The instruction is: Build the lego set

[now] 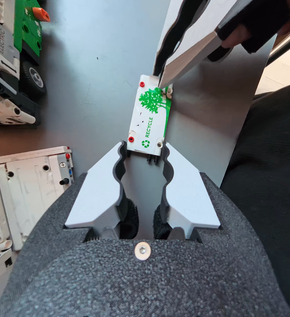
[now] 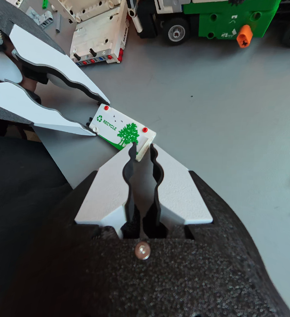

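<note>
Left tool [image 1: 143, 145] clamped across the near end of the white printed panel [image 1: 149, 118] lying on the grey table [image 1: 89, 68], right tool [image 2: 141, 147] narrowly apart around the panel's opposite corner, grip there unclear, truck model [image 2: 226, 22] well beyond.

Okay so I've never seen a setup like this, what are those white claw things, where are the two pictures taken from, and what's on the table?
They are two hand-held grippers, each with a camera looking along its fingers. One picture is from the left gripper, the other from the right gripper.

Between them, on a grey table, lies a white panel with a green tree print. The left gripper's fingertips sit against both sides of one end. The right gripper is at the other end, one finger over the panel's face; its grasp is unclear.

Behind are a green and white toy truck and a white block assembly.
</note>
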A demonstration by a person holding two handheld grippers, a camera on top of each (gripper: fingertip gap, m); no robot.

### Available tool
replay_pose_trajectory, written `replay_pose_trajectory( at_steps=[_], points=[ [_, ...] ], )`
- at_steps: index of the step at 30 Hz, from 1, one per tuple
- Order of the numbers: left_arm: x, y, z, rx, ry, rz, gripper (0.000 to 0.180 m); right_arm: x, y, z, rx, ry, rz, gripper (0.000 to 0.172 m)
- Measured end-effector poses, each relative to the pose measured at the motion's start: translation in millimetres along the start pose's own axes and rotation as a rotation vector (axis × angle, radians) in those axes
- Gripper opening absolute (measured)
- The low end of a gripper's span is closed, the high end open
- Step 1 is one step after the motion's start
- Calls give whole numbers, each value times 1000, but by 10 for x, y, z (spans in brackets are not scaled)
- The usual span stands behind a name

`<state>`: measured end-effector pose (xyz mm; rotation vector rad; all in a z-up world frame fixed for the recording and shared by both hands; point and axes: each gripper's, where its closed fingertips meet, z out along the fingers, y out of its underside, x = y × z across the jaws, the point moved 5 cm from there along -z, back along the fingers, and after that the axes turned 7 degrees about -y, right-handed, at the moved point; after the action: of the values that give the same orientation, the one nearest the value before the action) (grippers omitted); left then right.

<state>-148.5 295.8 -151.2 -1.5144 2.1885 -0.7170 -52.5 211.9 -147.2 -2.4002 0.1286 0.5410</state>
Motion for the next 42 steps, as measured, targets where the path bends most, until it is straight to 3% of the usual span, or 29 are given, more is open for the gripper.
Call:
replay_pose_trajectory(
  at_steps=[11, 27, 29, 30, 32, 34, 37, 39, 42],
  points=[
    [130, -55, 39, 12, -92, -80, 40, -61, -43, -19, -105, 270, -153, 0],
    [154, -61, 49, 14, -77, -87, 40, -152, -53, -61, -120, 211, -165, 0],
    [191, -93, 83, 31, -73, -77, 40, -430, -124, 24, -40, -38, -88, 0],
    [221, -110, 93, 29, -67, -66, 40, -512, -148, 63, -29, -87, -63, 0],
    [249, -118, 95, 18, -64, -54, 40, -360, -148, 7, -65, 52, -145, 0],
    [233, -100, 81, 21, -62, -66, 40, -346, -206, -166, 35, -31, -61, 0],
    [226, -91, 74, 19, -79, -67, 40, -48, -176, -376, 68, 151, -77, 4],
    [230, -96, 77, 22, -84, -65, 40, -25, -147, -383, 76, 165, -82, 17],
    [230, -99, 81, 26, -86, -65, 40, -14, -83, -304, 70, 162, -74, 13]
  ],
)
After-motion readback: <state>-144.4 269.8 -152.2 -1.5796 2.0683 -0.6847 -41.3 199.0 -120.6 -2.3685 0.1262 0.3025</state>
